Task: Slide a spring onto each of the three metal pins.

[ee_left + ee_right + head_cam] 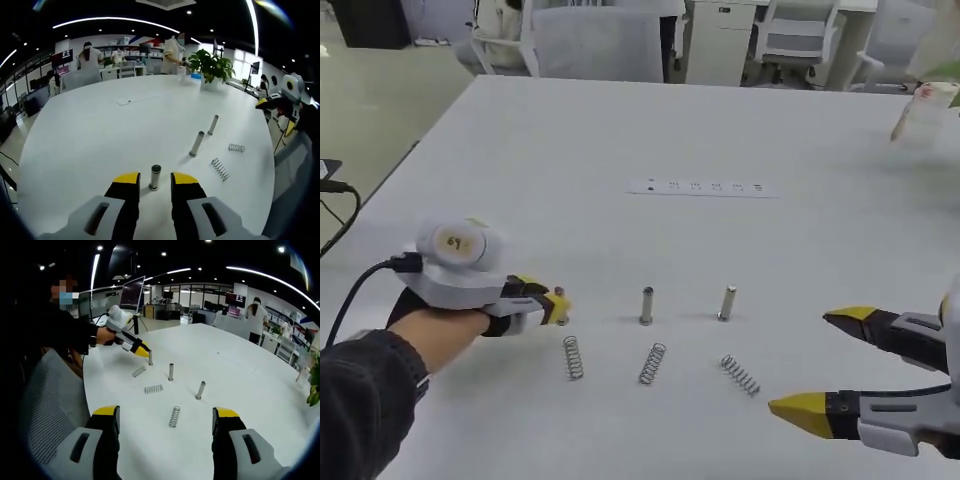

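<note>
Straddling one bare silver metal pin [150,358] with left gripper [156,180] ajar, right gripper [802,362] agape, all three coiled wire springs [573,357] [652,363] [740,374] unfitted.

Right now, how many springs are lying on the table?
3. All lie loose in a row on the table: the left spring beside the left gripper, the middle spring, and the right spring nearest the right gripper. None seems hidden.
</note>
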`<state>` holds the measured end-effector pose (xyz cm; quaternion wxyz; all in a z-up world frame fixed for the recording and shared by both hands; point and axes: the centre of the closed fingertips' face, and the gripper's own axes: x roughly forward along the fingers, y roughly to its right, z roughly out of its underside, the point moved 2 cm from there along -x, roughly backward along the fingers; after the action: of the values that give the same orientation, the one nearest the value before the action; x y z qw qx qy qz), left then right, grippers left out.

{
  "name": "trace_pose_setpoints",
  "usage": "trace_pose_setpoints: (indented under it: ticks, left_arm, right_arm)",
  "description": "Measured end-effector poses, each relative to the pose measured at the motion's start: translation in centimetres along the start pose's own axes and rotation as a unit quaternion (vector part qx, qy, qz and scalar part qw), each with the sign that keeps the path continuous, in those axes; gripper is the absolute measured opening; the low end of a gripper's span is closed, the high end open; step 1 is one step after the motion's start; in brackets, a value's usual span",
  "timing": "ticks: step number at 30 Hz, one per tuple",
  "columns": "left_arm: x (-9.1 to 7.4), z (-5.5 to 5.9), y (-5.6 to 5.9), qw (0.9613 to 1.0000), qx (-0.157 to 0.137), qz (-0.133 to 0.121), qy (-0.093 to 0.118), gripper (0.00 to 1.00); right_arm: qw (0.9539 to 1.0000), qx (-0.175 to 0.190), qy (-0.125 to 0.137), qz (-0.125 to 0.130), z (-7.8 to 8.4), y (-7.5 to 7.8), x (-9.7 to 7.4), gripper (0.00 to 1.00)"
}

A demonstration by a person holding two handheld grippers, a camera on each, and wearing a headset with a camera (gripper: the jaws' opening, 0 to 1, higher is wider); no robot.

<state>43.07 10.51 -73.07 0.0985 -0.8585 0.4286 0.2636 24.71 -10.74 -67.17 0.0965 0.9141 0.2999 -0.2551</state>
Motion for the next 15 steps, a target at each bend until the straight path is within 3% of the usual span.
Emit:
trace_pose_setpoints:
  ticks: [15]
  left_arm:
    - [-1.2, 1.0, 1.0, 0.9999, -0.013, -0.004, 0.003, 0.26]
  right_arm:
    - [1.0, -0.003, 0.006, -0.003, -0.4, -0.1, 0.1, 0.75]
